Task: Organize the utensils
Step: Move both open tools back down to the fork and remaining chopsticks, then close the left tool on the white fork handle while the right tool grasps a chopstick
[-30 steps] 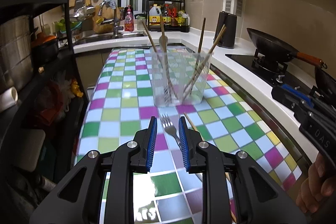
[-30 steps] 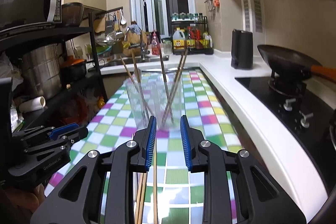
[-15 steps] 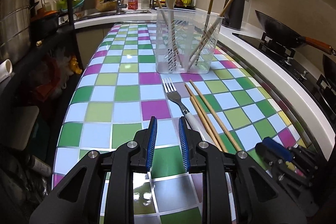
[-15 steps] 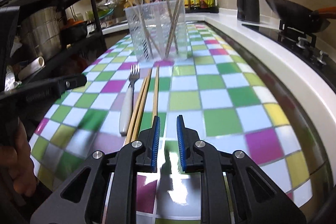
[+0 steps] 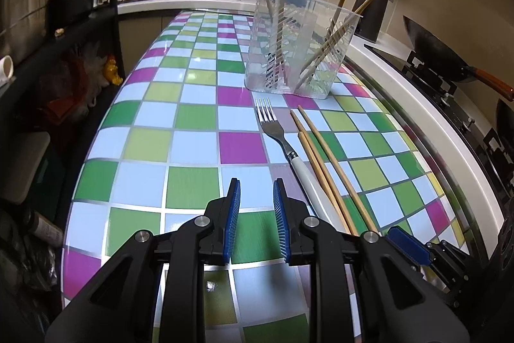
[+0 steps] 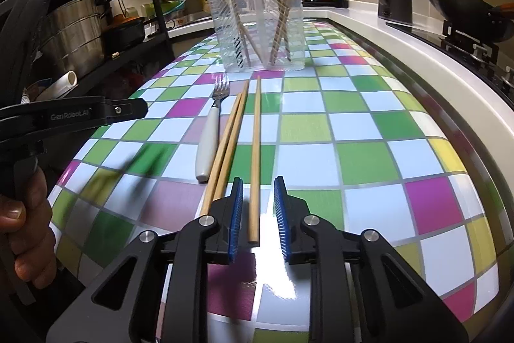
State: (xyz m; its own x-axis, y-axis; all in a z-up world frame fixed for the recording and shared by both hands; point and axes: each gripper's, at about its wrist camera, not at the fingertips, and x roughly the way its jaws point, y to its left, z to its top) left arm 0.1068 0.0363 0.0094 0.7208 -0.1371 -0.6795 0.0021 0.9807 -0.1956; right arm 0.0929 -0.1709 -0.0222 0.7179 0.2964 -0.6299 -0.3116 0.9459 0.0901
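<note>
A: Where do things lie?

B: Three long wooden chopsticks (image 6: pixel 253 150) and a white-handled steel fork (image 6: pixel 208 137) lie flat on the checked tabletop (image 6: pixel 369 156), just short of the clear plastic utensil holder (image 6: pixel 257 31). The right gripper (image 6: pixel 256 211) has its jaws apart, straddling the near end of the single chopstick.

A: And the left gripper (image 5: pixel 256 211)?

B: Parted too, holding nothing, beside the fork handle.

A: Best approach?

B: Probably lower squarely, close on that one stick only, then lift it tip-up into the holder.
</note>
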